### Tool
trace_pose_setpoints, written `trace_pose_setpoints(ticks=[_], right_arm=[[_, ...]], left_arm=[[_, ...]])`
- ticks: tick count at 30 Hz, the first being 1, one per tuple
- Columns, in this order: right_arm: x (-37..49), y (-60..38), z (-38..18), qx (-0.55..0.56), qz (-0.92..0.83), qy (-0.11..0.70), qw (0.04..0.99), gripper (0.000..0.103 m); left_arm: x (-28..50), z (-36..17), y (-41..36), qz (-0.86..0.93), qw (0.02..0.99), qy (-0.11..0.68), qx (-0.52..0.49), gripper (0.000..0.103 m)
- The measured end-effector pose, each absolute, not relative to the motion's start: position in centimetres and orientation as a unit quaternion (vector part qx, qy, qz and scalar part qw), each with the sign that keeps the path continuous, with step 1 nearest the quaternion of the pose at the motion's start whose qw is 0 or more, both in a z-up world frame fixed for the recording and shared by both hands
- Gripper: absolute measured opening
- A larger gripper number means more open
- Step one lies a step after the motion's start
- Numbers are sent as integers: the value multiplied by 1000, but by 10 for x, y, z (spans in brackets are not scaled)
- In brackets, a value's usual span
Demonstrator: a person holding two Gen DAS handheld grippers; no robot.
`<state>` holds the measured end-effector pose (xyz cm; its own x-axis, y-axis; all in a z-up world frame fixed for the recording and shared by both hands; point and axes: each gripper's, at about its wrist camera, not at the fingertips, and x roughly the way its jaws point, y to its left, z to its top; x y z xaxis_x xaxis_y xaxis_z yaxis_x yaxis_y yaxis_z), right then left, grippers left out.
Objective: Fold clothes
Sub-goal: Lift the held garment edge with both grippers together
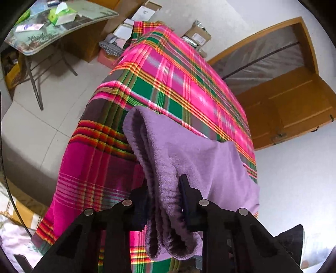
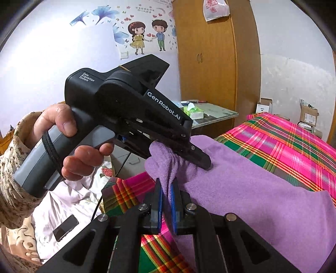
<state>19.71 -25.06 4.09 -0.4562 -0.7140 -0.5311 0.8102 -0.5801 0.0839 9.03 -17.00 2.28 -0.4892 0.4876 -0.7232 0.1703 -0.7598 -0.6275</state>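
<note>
While the left gripper [image 1: 166,201] pinches the bunched purple towel [image 1: 189,159] above the plaid bed [image 1: 168,79], the right gripper [image 2: 167,201] clamps its near edge; folding looks midway, final fold pending.

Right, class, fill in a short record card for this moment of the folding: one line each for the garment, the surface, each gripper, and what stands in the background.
garment: purple fleece garment, bunched in thick folds at the gripped end
surface: pink and green plaid cloth under the garment
left gripper: shut on the bunched fleece, held in a bare hand
right gripper: jaws close together beside the fleece edge; grip cannot be told
background: folding table with a tissue box, cardboard boxes, wooden wardrobe
</note>
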Motion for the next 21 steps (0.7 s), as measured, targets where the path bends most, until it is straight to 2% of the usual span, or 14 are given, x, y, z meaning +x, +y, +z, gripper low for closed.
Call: trace_pose_setpoints(ticks=[10,21], right_arm=[[211,-231,58,240,-850,61,464,7],[221,-189,74,216,-866,21,450,7]], left_arm=[[103,56,-147,825,77,-284,-483,27],[99,83,-103,845,95,-246,-466,27]])
